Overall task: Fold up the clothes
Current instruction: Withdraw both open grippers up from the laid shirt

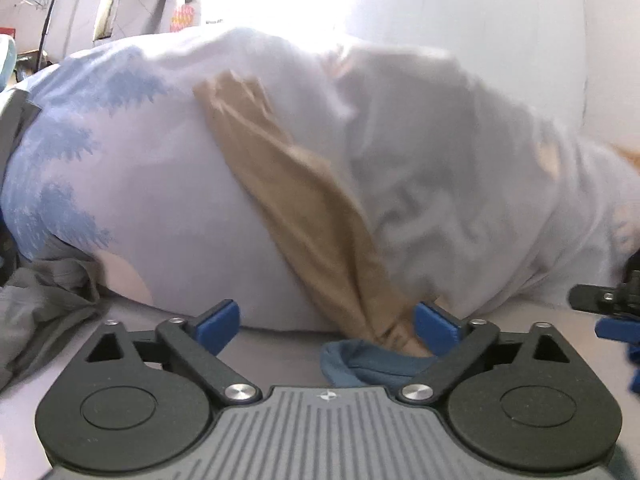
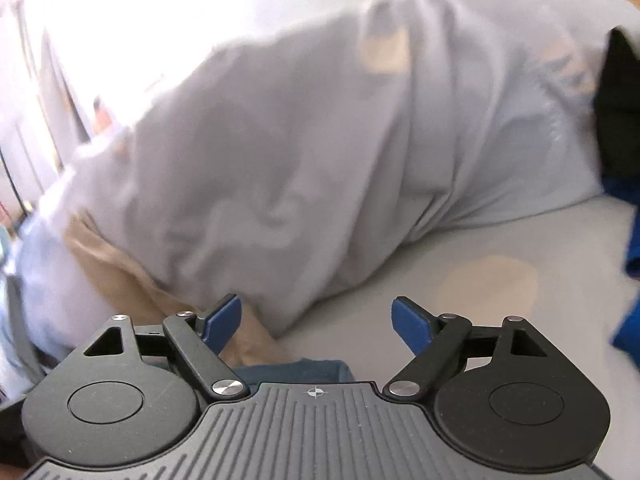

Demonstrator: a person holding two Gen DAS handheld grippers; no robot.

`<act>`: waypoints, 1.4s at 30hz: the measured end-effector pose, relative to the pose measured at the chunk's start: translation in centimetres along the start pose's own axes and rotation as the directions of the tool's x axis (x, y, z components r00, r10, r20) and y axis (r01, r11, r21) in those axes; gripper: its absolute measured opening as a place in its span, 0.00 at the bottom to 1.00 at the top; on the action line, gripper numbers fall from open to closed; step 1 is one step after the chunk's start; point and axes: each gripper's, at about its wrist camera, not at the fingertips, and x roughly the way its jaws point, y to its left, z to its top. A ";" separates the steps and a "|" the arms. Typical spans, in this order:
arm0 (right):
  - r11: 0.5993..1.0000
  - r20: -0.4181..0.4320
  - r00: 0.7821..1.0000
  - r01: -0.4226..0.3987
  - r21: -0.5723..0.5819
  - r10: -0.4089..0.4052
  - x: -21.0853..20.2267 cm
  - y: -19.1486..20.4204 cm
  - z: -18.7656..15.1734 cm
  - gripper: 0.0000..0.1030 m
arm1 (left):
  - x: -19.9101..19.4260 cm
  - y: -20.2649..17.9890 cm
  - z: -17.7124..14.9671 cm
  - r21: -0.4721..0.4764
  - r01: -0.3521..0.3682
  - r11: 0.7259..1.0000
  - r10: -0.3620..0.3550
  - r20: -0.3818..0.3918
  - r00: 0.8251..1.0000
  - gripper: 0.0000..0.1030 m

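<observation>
**A:** Where do your hands stand?

**B:** My left gripper (image 1: pixel 327 330) is spread wide with nothing pinched. The tan garment (image 1: pixel 304 216) runs from far ahead down to my right pad, and a blue-grey cloth (image 1: pixel 360 364) lies just under the jaws. My right gripper (image 2: pixel 316 320) is released too, over bare grey table (image 2: pixel 460 248); the same blue-grey cloth (image 2: pixel 296 368) sits right below it.

**A:** And the clothes?

**B:** A white garment (image 2: pixel 320 140) is heaped straight ahead of both grippers, lying over the tan one.

**A:** What could go wrong?

**B:** I think closing now might catch two layers together, since tan and blue-grey cloth overlap at my left pads. The heap hides every hem.

**A:** Anything else crowding you?

**B:** A grey garment (image 1: pixel 44 304) far to my left, blue fabric (image 2: pixel 632 240) and something dark (image 2: pixel 620 112) to my right.
</observation>
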 end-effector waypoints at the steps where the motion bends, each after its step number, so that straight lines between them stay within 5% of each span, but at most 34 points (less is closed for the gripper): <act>1: 1.000 0.018 1.000 -0.012 -0.007 0.012 -2.2 0.4 0.1 0.85 | -1.9 0.2 0.3 -0.005 0.010 1.000 -0.010 0.018 1.000 1.00; 10: 0.979 0.112 0.974 -0.201 0.041 0.195 -26.1 4.0 -0.2 0.92 | -24.7 2.8 3.3 0.013 0.091 0.996 -0.092 0.172 0.981 1.00; 15: 0.996 0.254 0.963 -0.091 -0.021 0.093 -40.2 7.8 -0.9 0.92 | -38.2 4.5 4.7 -0.027 0.090 0.996 -0.083 0.202 0.976 1.00; 21: 0.969 0.245 0.939 -0.247 -0.014 0.243 -51.6 10.9 -1.0 0.92 | -50.9 4.1 6.3 -0.031 0.087 0.996 -0.078 0.225 0.971 1.00; 26: 0.941 0.229 0.919 -0.280 -0.188 0.320 -56.9 13.9 -4.7 0.92 | -55.4 2.8 4.5 -0.085 0.096 0.992 -0.072 0.256 0.964 1.00; 31: 0.940 0.052 0.978 -0.177 -0.293 0.201 -55.3 15.6 -11.6 0.84 | -57.1 2.7 -0.5 -0.219 0.103 0.970 -0.056 0.211 0.976 1.00; 35: 0.914 -0.101 0.986 -0.163 -0.372 0.134 -55.0 16.3 -16.8 0.75 | -59.6 3.4 -2.5 -0.307 0.080 0.948 -0.020 0.193 0.981 1.00; 42: 0.895 -0.162 0.983 -0.151 -0.420 0.089 -59.4 16.9 -17.1 0.72 | -69.2 6.3 0.9 -0.311 0.048 0.949 0.082 0.391 0.917 1.00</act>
